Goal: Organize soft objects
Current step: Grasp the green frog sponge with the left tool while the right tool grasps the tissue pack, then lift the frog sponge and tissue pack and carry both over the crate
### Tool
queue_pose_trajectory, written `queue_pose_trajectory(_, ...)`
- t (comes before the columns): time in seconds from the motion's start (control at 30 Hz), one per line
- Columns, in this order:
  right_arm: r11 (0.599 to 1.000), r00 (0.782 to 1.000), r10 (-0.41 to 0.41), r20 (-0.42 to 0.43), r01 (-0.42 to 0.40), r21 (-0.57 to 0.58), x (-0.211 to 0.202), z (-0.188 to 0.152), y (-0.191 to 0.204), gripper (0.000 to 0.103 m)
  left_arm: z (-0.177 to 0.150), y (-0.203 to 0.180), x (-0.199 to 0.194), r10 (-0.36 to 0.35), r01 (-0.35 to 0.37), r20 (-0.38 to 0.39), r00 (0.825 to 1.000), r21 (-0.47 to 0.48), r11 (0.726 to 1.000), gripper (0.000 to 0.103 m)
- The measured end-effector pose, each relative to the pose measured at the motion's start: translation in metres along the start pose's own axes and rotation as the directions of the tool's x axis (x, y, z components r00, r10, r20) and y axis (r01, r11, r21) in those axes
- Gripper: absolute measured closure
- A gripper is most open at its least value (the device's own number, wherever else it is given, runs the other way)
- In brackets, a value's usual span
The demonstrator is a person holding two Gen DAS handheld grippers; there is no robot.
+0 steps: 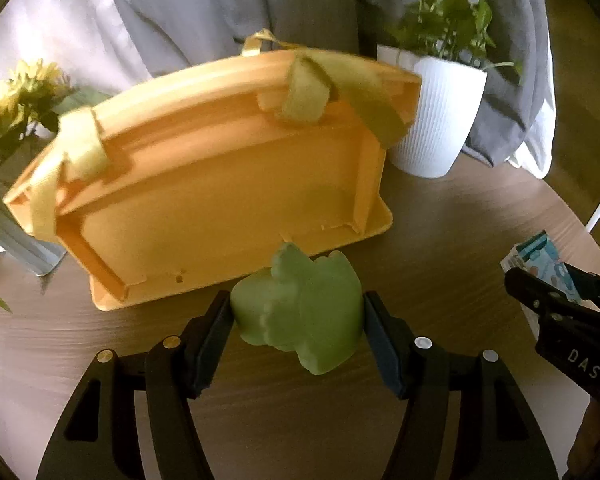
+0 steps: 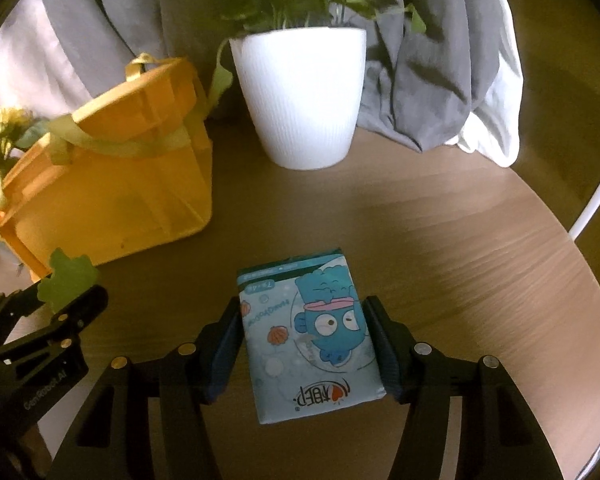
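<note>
— Left wrist view: what is being shown, from the biggest thing down?

— A wooden table [image 1: 440, 220] is being seen across the whole lower field. An orange basket [image 1: 204, 184] with pale yellow straps is being seen tipped toward the camera from about ten to one o'clock, its base resting on the wood. A white ribbed plant pot [image 1: 436, 116] is standing just beside it at two o'clock. A green foam toy [image 1: 300, 304] is being clamped between the pads of the left gripper [image 1: 298, 320] at six o'clock, right in front of the basket's lower edge.

— And on the right wrist view?

— A blue tissue pack [image 2: 312, 336] printed with a cartoon fish is being pinched on both sides by the right gripper [image 2: 304, 340] at six o'clock. Whether it is being lifted off the table cannot be told. The basket is being seen at nine o'clock, well apart from the pack, and the left gripper with its toy is being seen at eight o'clock.
</note>
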State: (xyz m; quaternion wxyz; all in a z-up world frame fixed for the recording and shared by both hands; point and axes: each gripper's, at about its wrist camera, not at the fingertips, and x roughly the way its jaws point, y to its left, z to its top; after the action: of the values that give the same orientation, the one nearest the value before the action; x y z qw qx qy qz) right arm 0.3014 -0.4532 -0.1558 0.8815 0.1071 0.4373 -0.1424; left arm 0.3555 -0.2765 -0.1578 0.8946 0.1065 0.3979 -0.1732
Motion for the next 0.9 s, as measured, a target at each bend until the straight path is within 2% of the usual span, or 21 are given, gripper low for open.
queue_pose_trajectory(0.27, 1.0, 0.997, 0.026, 0.067, -0.025, -0.019, -0.031, 0.005, 0.009, 0.043, 0.002, 0.011, -0.039, 0.015, -0.014, 0.07, 0.997, -0.026, 1.0, 0.039)
queue_pose_trajectory(0.57, 0.997, 0.986, 0.073, 0.147, -0.067, -0.046, -0.066, 0.016, 0.024, 0.043, 0.007, 0.027, -0.084, 0.034, -0.025, 0.164, 0.986, -0.06, 0.998, 0.039)
queue_pose_trajectory(0.9, 0.987, 0.96, 0.153, 0.233, -0.136, -0.085, -0.1, 0.035, 0.044, 0.043, 0.022, 0.046, -0.13, 0.073, -0.048, 0.274, 0.959, -0.094, 0.994, 0.039)
